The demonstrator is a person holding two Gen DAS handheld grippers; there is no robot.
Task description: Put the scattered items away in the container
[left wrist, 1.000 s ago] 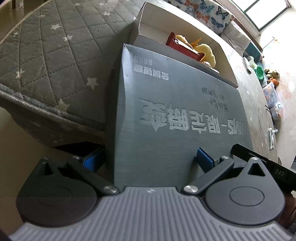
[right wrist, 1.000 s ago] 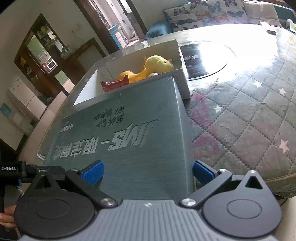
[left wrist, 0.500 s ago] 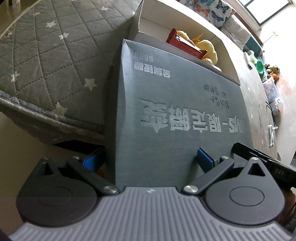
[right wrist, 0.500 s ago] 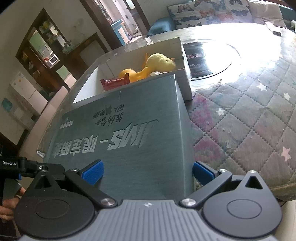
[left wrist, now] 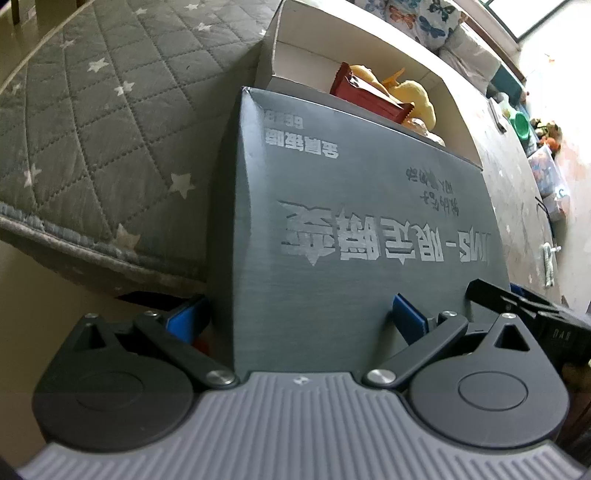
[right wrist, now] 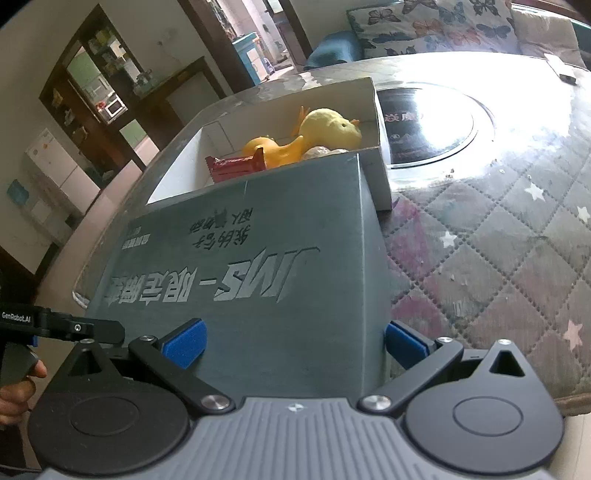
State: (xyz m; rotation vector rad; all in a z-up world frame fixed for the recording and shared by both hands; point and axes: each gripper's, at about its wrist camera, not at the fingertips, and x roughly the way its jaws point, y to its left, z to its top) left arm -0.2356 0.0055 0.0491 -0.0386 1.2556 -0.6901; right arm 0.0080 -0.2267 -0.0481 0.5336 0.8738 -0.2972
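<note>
Blue pads (left wrist: 186,319) of the left gripper (left wrist: 295,317) sit on either side of the dark grey lid (left wrist: 354,229): one on the lid's left side wall, the other on top of its printed face. Jaws are spread wide, and whether they actually pinch the lid I cannot tell. The right gripper (right wrist: 293,343) shows the same: one blue pad (right wrist: 184,341) lies on the lid (right wrist: 266,266) top near its front edge, the other at the lid's right side wall; firmness of hold also cannot be told.

The lid is tilted, its far edge up against the near wall of the white box (right wrist: 380,162), hiding the near part of the box opening. The box stays open at the far side. Inside it: a yellow plush duck (right wrist: 325,129), an orange toy (right wrist: 269,147) and a red snack wrapper (right wrist: 236,166), plus a pale rounded item just behind the lid edge, too hidden to name.

The box stands on a quilted grey table cover (left wrist: 92,122) with white stars. Right of the box in the right wrist view is a black round plate (right wrist: 428,122) set in the tabletop, under strong glare. Butterfly-print cushions (right wrist: 436,26) lie far back. A person's hand (right wrist: 18,384) on the left gripper's handle shows at the left edge of the right wrist view. A dark cabinet (right wrist: 96,85) stands far left.
</note>
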